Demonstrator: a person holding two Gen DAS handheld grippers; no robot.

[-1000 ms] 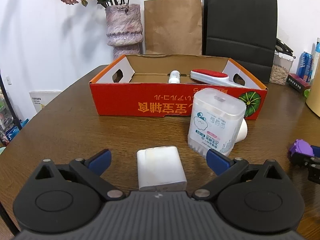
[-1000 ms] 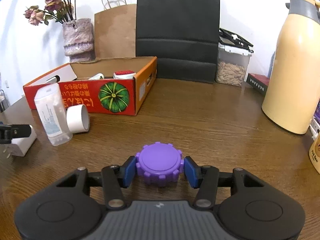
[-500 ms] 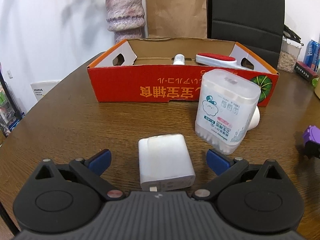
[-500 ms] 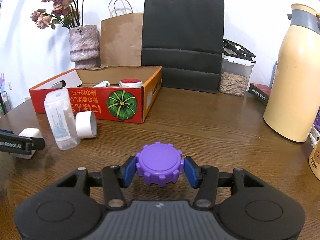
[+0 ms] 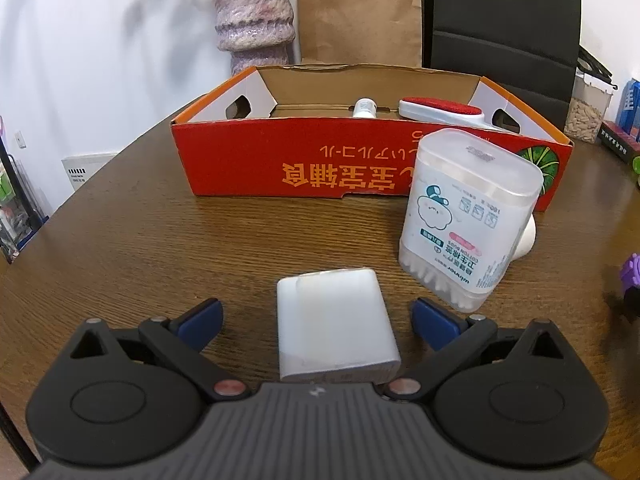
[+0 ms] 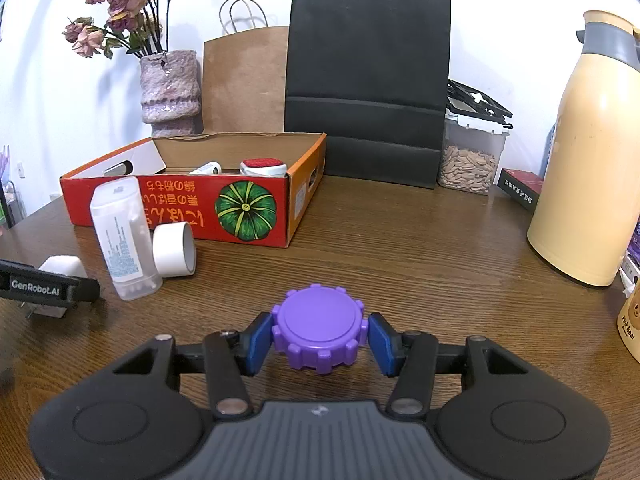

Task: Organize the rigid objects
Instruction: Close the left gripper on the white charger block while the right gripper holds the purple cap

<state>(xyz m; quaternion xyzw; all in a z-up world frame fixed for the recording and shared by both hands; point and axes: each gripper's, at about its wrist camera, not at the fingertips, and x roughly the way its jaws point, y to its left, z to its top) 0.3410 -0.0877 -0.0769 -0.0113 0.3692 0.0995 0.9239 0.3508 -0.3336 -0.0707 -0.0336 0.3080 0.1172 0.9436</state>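
My left gripper is open, its blue pads on either side of a white charger block lying on the table, not touching it. My right gripper is shut on a purple ridged cap, held just above the table. A cotton swab box stands in front of the red cardboard box, with a white tape roll beside it. Inside the red box lie a small white bottle and a red-and-white lint brush.
A vase of dried flowers, a brown paper bag and a black bag stand behind the box. A seed container and a cream thermos stand at the right. The left gripper shows in the right wrist view.
My left gripper has moved forward and lower over the white charger block, which now sits deeper between the pads. My right gripper with the purple cap has risen and drawn back slightly.
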